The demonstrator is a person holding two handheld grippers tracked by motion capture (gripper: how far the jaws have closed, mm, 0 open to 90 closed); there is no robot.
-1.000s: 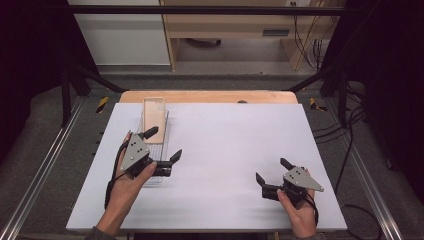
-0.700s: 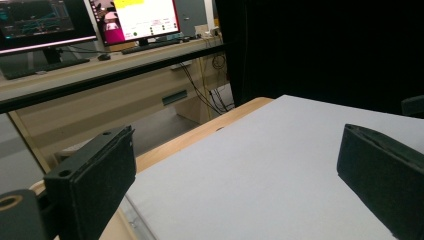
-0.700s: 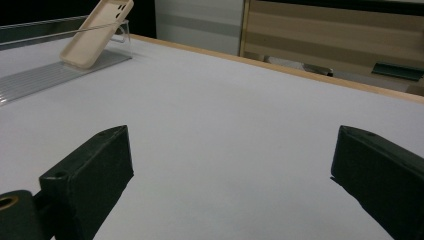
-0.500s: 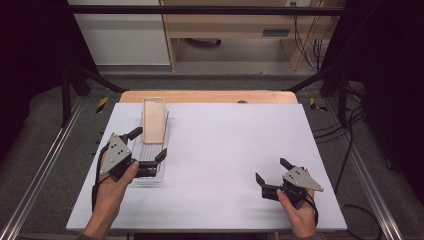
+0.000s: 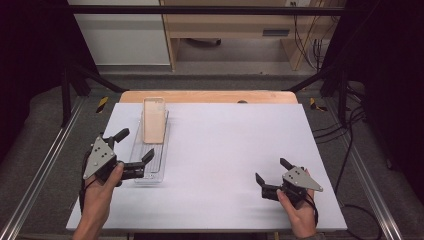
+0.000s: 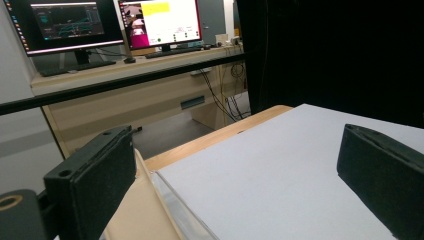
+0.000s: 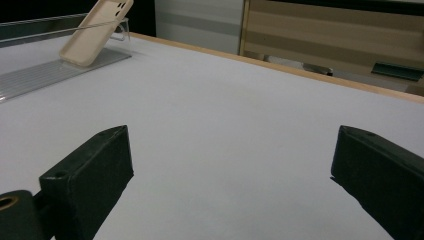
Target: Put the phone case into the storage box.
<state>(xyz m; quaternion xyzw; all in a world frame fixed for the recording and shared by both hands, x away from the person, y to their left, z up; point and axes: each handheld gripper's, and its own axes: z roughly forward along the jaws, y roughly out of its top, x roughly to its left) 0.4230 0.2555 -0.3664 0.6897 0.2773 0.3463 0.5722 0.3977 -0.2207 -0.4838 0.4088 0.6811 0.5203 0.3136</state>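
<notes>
Left gripper (image 5: pixel 134 146) open, jaws spread at the near left end of the clear rack (image 5: pixel 161 150), possibly touching it. Beige case (image 5: pixel 154 120) leaning in the rack's far end. Right gripper (image 5: pixel 270 173) open, near right, on nothing.

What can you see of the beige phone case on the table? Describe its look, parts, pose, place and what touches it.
The phone case is plain beige, matte, plastic-looking, a rounded rectangle with camera cut-outs near its top corner. It leans tilted back, lower edge resting in a clear ridged stand at the left of the white table. Only the stand touches it. The left gripper is open over the stand's near end, clear of the case.
</notes>
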